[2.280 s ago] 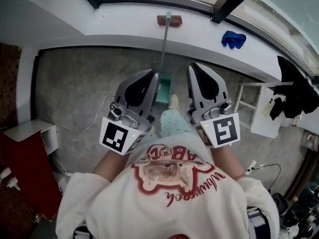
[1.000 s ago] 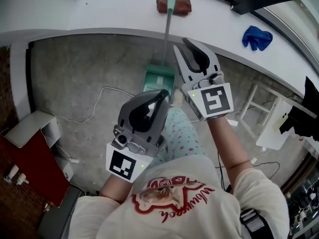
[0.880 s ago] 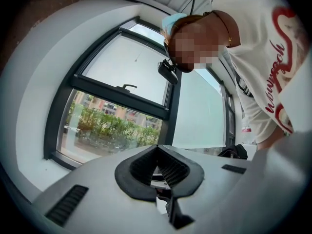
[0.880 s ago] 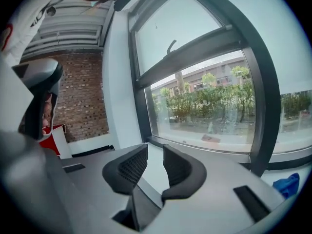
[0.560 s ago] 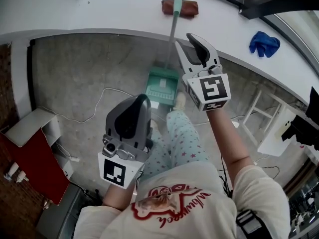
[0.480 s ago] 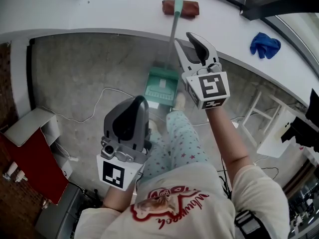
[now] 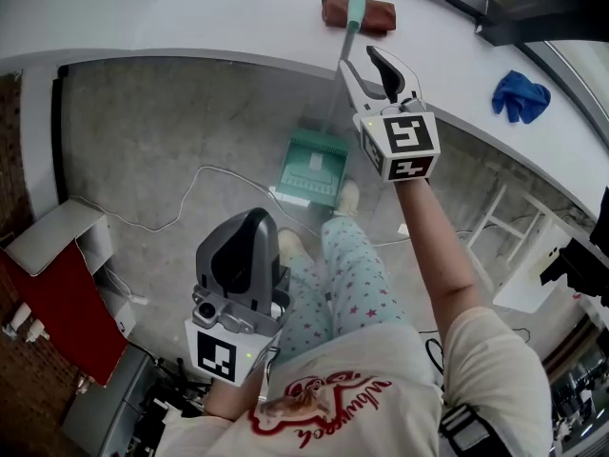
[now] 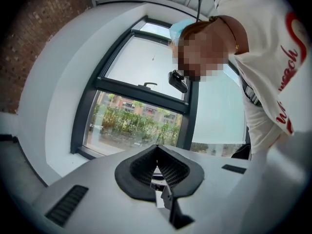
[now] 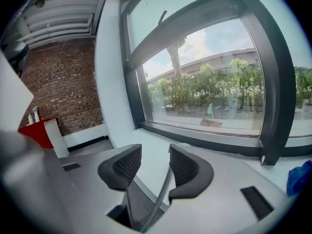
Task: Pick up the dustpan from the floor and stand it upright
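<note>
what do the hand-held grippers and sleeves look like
The left hand-held gripper and right hand-held gripper are grey shells with black ribbed linings, each with a white cube of black square markers. Short cream sleeves. The right one's jaws are opening, the dustpan handle between them.

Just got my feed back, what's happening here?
A person holds the right gripper at the green dustpan, whose pan sits on the concrete floor. Its jaws are opening, with the long handle between them, not gripped. The left gripper is shut and empty, low beside the person's legs.
</note>
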`<move>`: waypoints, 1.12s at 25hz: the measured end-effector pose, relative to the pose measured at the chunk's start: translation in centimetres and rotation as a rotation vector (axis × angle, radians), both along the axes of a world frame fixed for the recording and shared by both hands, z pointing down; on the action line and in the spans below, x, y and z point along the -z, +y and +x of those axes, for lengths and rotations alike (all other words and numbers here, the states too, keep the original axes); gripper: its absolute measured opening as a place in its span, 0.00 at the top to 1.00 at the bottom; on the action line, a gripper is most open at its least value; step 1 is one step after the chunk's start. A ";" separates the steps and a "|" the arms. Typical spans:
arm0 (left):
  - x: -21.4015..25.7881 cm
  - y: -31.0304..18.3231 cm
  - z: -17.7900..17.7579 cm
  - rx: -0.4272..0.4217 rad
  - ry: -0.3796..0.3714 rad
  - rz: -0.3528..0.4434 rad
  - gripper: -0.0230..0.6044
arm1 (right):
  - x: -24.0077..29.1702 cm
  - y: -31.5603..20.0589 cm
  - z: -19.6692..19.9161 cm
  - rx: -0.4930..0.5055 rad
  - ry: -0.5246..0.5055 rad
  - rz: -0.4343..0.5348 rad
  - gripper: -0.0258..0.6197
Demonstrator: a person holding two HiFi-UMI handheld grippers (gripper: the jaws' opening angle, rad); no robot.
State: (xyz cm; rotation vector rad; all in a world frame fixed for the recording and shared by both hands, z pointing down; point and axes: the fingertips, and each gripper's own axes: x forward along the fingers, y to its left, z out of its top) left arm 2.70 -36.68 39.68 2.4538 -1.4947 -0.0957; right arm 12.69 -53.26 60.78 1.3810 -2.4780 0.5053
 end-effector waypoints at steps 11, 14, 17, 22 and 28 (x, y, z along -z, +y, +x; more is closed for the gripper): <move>-1.0 0.3 -0.8 0.031 -0.015 -0.032 0.93 | -6.1 -3.3 0.6 -0.039 -0.001 -0.061 0.63; -1.2 0.6 -1.0 0.030 -0.015 -0.038 0.93 | -7.3 -3.7 0.3 -0.041 -0.028 -0.086 0.62; -1.4 0.6 -1.0 0.029 0.000 -0.041 0.93 | -8.3 -4.0 0.3 -0.050 -0.075 -0.106 0.62; -2.0 0.6 -1.2 0.029 -0.002 -0.051 0.93 | -10.6 -4.5 0.3 -0.054 -0.089 -0.158 0.62; -3.1 0.8 -1.8 0.045 -0.013 -0.090 0.93 | -12.4 -4.9 -0.1 -0.009 -0.081 -0.183 0.62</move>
